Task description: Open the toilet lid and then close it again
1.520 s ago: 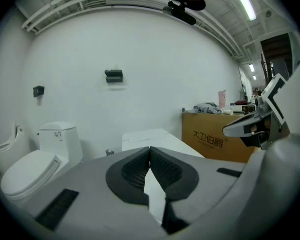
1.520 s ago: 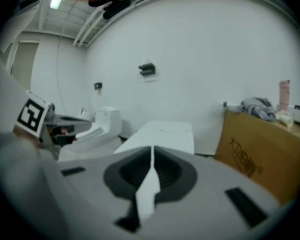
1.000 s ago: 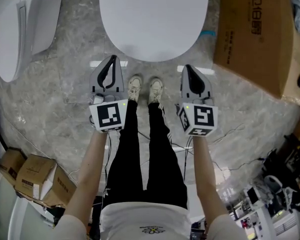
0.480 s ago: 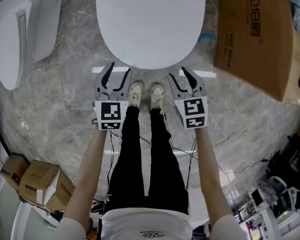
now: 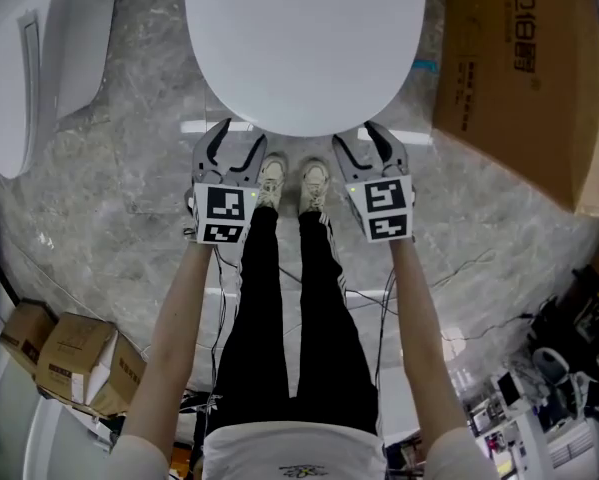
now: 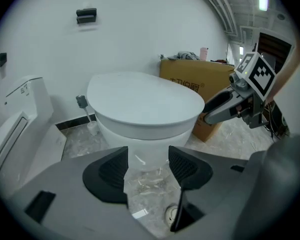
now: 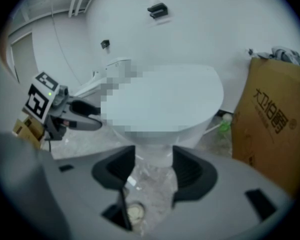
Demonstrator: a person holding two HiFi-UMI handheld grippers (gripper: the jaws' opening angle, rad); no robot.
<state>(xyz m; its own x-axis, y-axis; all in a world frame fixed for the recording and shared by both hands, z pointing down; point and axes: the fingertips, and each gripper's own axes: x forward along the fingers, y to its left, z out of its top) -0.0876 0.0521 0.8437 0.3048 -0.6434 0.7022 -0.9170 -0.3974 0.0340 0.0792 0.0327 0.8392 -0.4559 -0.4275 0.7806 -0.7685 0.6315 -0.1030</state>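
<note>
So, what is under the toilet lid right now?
The toilet lid lies closed. Below its rim, the left gripper view shows only the white outer wall of the bowl. The inside of the bowl is covered by the lid and cannot be seen.

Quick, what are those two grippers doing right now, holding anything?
Left gripper: open, jaws just opened, nothing between them.
Right gripper: open, jaws just opened, nothing between them.
</note>
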